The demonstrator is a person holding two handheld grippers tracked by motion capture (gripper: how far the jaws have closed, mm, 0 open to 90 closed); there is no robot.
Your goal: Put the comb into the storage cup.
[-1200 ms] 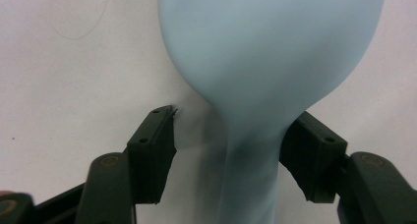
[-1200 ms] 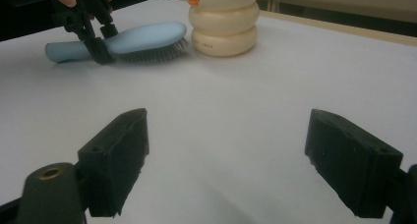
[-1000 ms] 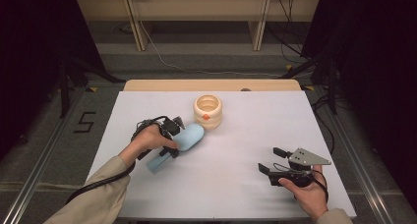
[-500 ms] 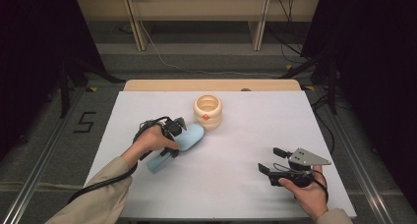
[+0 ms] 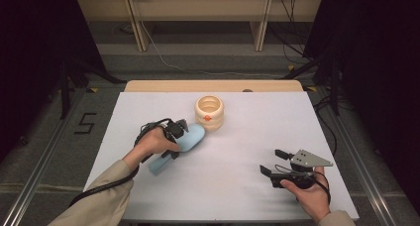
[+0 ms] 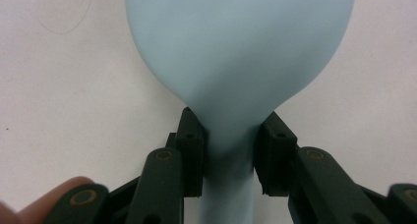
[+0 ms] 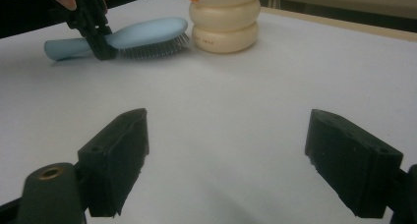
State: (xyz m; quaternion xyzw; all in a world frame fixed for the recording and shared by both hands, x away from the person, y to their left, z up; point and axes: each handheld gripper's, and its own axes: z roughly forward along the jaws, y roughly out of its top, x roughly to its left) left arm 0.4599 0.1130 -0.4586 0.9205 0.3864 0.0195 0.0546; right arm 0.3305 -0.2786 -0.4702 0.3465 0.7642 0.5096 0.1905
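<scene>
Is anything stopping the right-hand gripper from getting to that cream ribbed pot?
Probably not: the right gripper is open, with bare table between it and the cream pot. The blue hairbrush lies off to one side.

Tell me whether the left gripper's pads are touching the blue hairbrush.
Touching. In the left gripper view, the left gripper, whose jaws have just been closing, has both pads pressed against the neck of the blue hairbrush, with no gap.

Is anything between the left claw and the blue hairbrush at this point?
Nothing visible stands between them. The left claw has just been closing and its jaws sit on both sides of the neck of the blue hairbrush, apparently touching it. The brush lies bristles down on the table, beside the cream ribbed container.
</scene>
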